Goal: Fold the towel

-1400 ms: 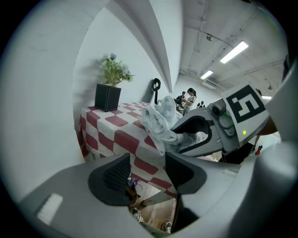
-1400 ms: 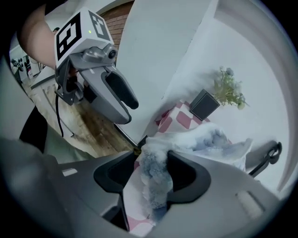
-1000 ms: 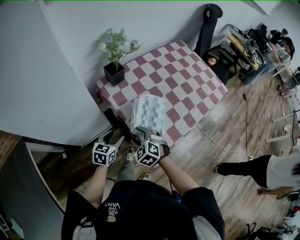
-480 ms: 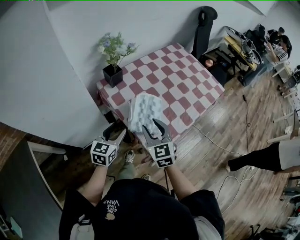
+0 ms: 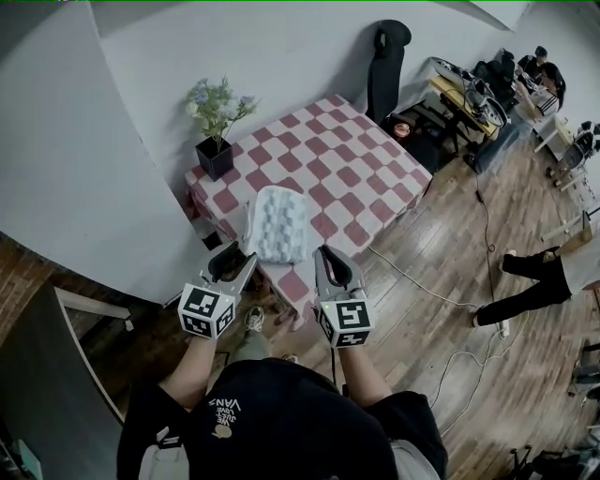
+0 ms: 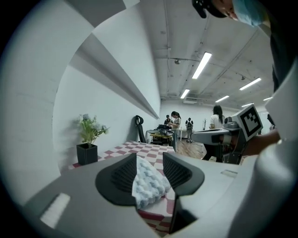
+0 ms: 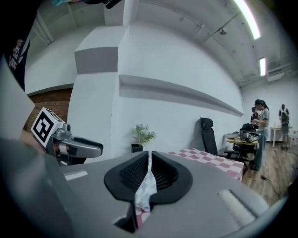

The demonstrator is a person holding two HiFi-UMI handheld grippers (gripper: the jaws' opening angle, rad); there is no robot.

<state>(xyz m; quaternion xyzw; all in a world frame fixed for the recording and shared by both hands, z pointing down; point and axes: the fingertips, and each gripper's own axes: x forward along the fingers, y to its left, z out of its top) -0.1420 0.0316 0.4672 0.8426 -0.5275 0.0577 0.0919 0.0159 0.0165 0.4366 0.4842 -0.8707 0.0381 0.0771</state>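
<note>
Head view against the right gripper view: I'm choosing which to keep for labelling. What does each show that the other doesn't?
Only the head view: the whole folded towel lying flat on the checked table, the right claw beside its near corner, and that claw's marker cube. Only the right gripper view: the claw's jaws closing, almost together, a sliver of towel visible through the slit, apparently not pinched; also ceiling lights. Both: the potted plant, the office chair, the checked table and people at the far desks.

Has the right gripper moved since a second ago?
Yes: right gripper, jaws closing on nothing, has drawn off the towel, rightward toward the table edge.
</note>
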